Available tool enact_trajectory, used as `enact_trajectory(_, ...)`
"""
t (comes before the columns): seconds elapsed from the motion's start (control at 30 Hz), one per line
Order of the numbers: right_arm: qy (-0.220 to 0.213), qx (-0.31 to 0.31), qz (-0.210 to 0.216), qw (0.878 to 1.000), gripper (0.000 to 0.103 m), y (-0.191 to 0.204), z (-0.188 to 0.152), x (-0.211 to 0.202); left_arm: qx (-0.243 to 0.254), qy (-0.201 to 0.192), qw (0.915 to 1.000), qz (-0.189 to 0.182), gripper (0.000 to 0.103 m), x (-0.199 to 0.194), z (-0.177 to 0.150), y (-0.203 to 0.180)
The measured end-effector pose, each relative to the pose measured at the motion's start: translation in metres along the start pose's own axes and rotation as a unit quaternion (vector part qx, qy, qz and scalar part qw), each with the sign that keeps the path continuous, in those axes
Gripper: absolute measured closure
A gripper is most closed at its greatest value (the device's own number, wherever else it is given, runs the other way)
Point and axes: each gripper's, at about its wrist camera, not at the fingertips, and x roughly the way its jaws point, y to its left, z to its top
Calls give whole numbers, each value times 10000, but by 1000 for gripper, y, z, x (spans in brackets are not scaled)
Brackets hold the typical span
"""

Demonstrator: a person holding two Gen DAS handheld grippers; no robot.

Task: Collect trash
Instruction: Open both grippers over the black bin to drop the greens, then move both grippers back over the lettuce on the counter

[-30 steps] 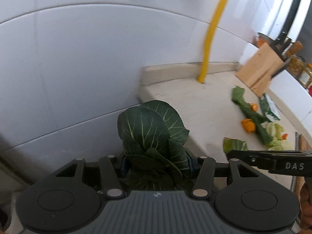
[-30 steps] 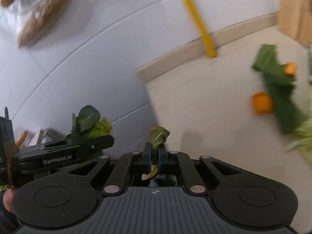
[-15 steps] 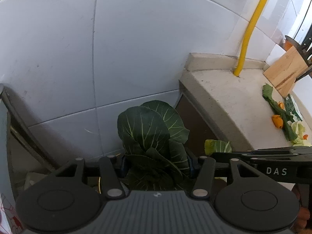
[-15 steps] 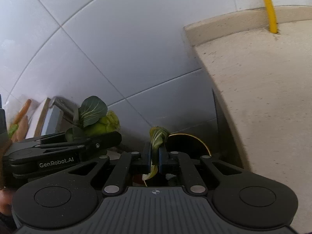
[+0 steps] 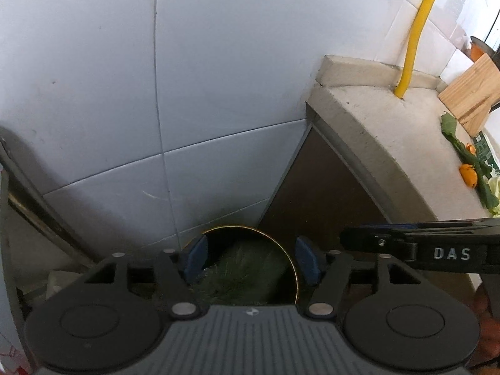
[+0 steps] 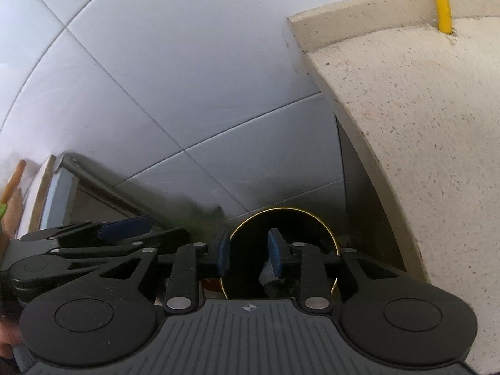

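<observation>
Glossy, smooth pale grey wall tiles (image 5: 218, 78) with thin grout lines. Rough, speckled beige stone countertop (image 6: 437, 156), matt. Smooth yellow plastic-looking pipe (image 5: 415, 31). Far right, pale raw-wood knife block (image 5: 472, 90). Matt black plastic gripper bodies, blue rubbery pads (image 5: 195, 257). Shiny gold-coloured bin rim (image 6: 282, 210).

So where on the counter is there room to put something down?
The counter is bare from its near edge up to the yellow pipe. It is crowded farther right, where green leaves and orange peel lie by the wooden knife block.
</observation>
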Motion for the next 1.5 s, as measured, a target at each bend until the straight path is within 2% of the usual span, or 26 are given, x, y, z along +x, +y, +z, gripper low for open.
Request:
enact_trajectory(0.23, -146, 115, -104, 9998, 66, -3, -2, -19, -26, -12, 10000, -11, 45, 6, 3, 4)
enact_trajectory(0.43, -238, 186, -214, 9993, 65, -7, -10, -37, 236, -47, 9997, 56, 45, 8, 2, -3)
enact_trajectory(0.53, -335, 275, -318, 9986, 58, -11, -14, -47, 321, -84, 9994, 100, 45, 7, 2, -5)
enact_trajectory(0.63, -463, 348, -377, 9976, 58, -18, -19, -61, 359, -114, 9992, 124, 45, 6, 1, -6)
enact_trajectory(0.73, -677, 471, -395, 9958, 57, -24, -25, -78, 437, -218, 9988, 44, 45, 3, 0, -9)
enact_trajectory(0.87, -934, 666, -438, 9924, 50, -40, -36, -101, 637, -245, 9976, -99, 45, 1, -3, -16)
enact_trajectory(0.97, -1055, 825, -478, 9898, 50, -54, -44, -115, 833, -302, 9959, -156, 45, -3, -6, -29)
enact_trajectory(1.2, -1423, 1097, -791, 9805, 49, -83, -62, -154, 1065, -461, 9903, -762, 45, -19, -2, -84)
enact_trajectory(1.3, -1574, 1207, -987, 9752, 48, -95, -70, -172, 1328, -624, 9829, -1113, 42, -29, 3, -114)
enact_trajectory(1.37, -1696, 1274, -1199, 9699, 42, -103, -74, -184, 1518, -724, 9770, -1311, 38, -34, 6, -134)
enact_trajectory(1.5, -1891, 1383, -1609, 9588, 37, -124, -86, -205, 1843, -745, 9663, -1639, 37, -37, 9, -168)
